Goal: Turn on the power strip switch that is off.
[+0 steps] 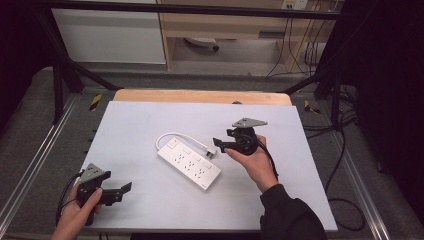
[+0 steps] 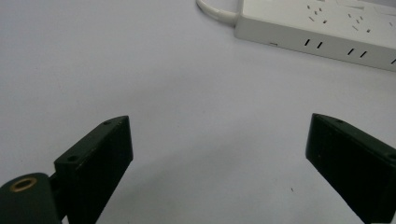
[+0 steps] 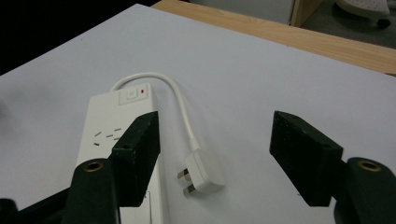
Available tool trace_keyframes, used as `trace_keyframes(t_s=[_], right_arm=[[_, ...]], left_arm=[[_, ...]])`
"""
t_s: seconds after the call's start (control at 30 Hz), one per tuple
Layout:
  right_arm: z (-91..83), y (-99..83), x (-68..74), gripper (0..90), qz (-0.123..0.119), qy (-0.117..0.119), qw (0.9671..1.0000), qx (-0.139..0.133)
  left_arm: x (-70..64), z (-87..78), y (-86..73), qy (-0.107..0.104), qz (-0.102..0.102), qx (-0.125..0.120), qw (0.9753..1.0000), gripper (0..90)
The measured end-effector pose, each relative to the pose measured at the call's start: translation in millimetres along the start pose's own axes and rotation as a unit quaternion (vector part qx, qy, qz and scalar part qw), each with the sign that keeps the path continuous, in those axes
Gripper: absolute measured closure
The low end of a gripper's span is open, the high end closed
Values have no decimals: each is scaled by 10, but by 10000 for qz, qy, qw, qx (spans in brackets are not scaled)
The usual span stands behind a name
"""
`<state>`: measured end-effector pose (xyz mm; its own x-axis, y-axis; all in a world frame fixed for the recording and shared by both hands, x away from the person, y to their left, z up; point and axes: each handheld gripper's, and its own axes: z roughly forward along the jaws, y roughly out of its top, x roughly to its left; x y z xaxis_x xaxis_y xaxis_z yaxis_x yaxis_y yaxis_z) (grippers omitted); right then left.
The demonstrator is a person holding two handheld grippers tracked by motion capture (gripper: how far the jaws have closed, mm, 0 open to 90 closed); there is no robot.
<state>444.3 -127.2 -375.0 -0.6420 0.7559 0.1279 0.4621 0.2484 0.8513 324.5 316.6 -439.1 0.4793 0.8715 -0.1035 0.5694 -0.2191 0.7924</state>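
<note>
A white power strip [image 1: 189, 162] lies slantwise in the middle of the white board [image 1: 140, 120]. Its short cord loops round the far end and ends in a white plug [image 1: 212, 151] lying flat beside the strip. My right gripper [image 1: 220, 145] is open just right of the plug; in the right gripper view the plug [image 3: 201, 173] lies between the jaws, untouched, with the strip [image 3: 109, 135] behind the left jaw. My left gripper [image 1: 120, 192] is open near the board's front left corner, holding nothing. The strip's side [image 2: 322, 35] shows far ahead of it.
A wooden tabletop edge [image 1: 200, 96] runs along the far side of the board. Black frame legs [image 1: 60, 80] stand at the back left and right. Cables [image 1: 345, 150] trail on the grey floor to the right.
</note>
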Motion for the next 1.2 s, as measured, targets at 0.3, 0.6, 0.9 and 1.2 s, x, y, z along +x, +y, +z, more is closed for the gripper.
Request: trace_keyframes(t_s=[0.3, 0.6, 0.9, 1.2], right_arm=[[-133, 71, -118, 255, 47, -147, 9999, 71], [-241, 95, -212, 24, 61, -368, 9993, -23], [-405, 91, -310, 33, 103, -641, 9975, -279], [-645, 46, -467, 44, 120, -838, 9950, -527]], left_arm=[[6, -3, -2, -4, -22, 0, 10000, 74], [11, -11, -7, 12, -41, -7, 10000, 74], [14, -13, -8, 7, -59, -12, 10000, 74], [26, -19, -11, 1, -87, -20, 10000, 74]])
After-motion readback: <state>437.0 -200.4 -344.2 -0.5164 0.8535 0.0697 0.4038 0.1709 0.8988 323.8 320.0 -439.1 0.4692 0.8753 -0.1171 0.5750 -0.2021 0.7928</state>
